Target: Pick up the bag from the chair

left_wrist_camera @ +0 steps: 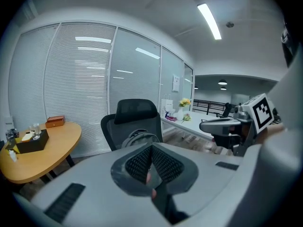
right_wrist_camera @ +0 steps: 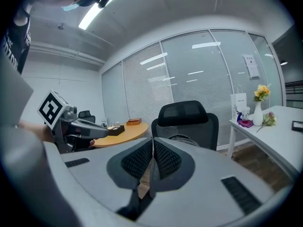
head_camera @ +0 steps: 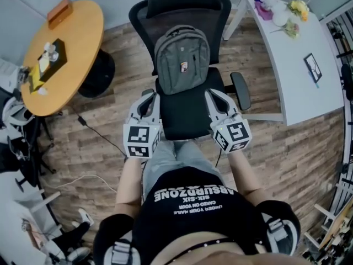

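Note:
A grey backpack (head_camera: 181, 58) stands upright on the seat of a black office chair (head_camera: 186, 112), leaning against its mesh back. My left gripper (head_camera: 148, 105) hovers at the seat's front left corner, shut, with nothing between its jaws. At the seat's front right corner my right gripper (head_camera: 216, 101) is likewise shut and empty. Both point toward the backpack and stay short of it. In the left gripper view only the top of the backpack (left_wrist_camera: 140, 136) shows above the closed jaws (left_wrist_camera: 151, 162). The right gripper view shows just a sliver of the backpack (right_wrist_camera: 181, 137) over its closed jaws (right_wrist_camera: 152, 157).
A round wooden table (head_camera: 69, 48) with a black tissue box (head_camera: 48, 59) stands to the left. A white desk (head_camera: 300, 76) with flowers (head_camera: 295, 9) stands to the right. The chair's right armrest (head_camera: 240, 89) lies close beside my right gripper. A cable (head_camera: 99, 132) runs over the floor.

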Demonstrator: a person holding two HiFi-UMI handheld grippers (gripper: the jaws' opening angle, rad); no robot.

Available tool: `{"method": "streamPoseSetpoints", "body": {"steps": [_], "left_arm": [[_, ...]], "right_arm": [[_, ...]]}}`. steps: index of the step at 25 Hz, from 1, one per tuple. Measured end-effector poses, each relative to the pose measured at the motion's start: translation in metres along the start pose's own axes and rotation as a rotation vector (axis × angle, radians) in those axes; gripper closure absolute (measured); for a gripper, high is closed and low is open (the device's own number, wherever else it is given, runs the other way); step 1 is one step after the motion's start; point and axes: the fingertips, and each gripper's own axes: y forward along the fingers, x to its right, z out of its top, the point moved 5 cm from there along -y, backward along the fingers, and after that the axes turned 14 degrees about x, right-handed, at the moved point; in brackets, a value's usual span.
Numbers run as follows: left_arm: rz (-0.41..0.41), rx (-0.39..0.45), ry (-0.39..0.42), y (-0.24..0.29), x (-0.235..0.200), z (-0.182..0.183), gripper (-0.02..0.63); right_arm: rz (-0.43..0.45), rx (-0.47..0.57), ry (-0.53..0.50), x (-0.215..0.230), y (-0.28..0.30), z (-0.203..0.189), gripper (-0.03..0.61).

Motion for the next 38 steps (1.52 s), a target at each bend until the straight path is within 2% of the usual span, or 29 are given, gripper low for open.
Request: {"method": "streamPoseSetpoints", "body": {"steps": [10, 24, 28, 32, 34, 36, 38], "left_arm": [[-0.07, -0.02, -0.009, 0.045, -0.021, 0.003, 0.597], [-0.055, -0.059, -0.017, 0.114, -0.068, -0.012, 0.595], [-0.053, -0.075, -0.016, 0.126, -0.076, -0.02, 0.595], [-0.068, -0.098, -0.02, 0.141, -0.082, -0.028, 0.592], [-0.072, -0.103, -0.021, 0.146, -0.083, -0.032, 0.571], [-0.084, -0.118, -0.016, 0.152, -0.085, -0.037, 0.513], [-0.094, -0.133, 0.003, 0.16, -0.087, -0.041, 0.502]], "right_arm": [[-0.07, -0.012, -0.015, 0.027, 0.036, 0.0, 0.561], [-0.147, -0.065, -0.053, 0.059, 0.098, -0.014, 0.558], [-0.139, -0.117, -0.067, 0.069, 0.113, -0.028, 0.495], [-0.141, -0.142, -0.088, 0.082, 0.128, -0.039, 0.481], [-0.137, -0.156, -0.099, 0.087, 0.134, -0.045, 0.476], [-0.132, -0.172, -0.114, 0.092, 0.141, -0.049, 0.464], [-0.128, -0.185, -0.134, 0.098, 0.15, -0.053, 0.457]]}}
